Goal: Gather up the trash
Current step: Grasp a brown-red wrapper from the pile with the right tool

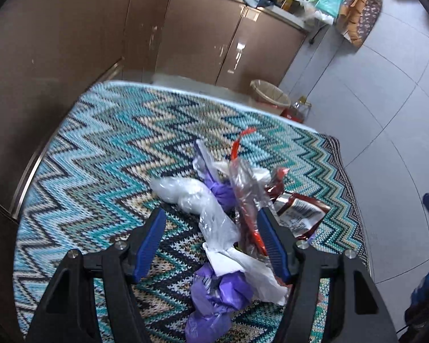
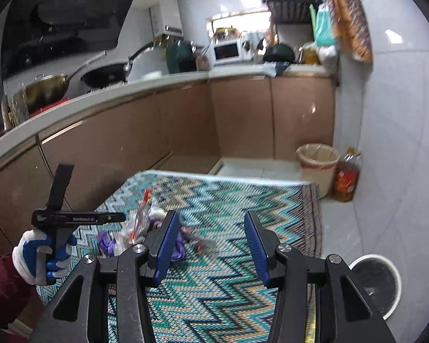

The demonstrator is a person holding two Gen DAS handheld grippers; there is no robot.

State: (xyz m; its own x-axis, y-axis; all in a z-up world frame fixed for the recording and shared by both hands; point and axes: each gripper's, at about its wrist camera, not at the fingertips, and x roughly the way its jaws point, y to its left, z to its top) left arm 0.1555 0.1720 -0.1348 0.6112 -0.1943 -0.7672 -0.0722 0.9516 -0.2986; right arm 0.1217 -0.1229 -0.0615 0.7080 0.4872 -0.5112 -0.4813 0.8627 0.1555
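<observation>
The left gripper (image 1: 211,243) hung over the trash (image 1: 228,208) with its jaws spread, not yet pinching it. The right gripper (image 2: 208,245) was spread and empty too. All the trash lay on the cloth (image 1: 100,154). None was in the bin (image 2: 377,283) yet.

Two bins: one tan (image 2: 319,163), one white (image 2: 379,281). One oil bottle (image 2: 346,178). One zigzag cloth (image 2: 228,200). Two purple bags (image 1: 214,294) (image 1: 221,193). One red wrapper (image 1: 299,210).
</observation>
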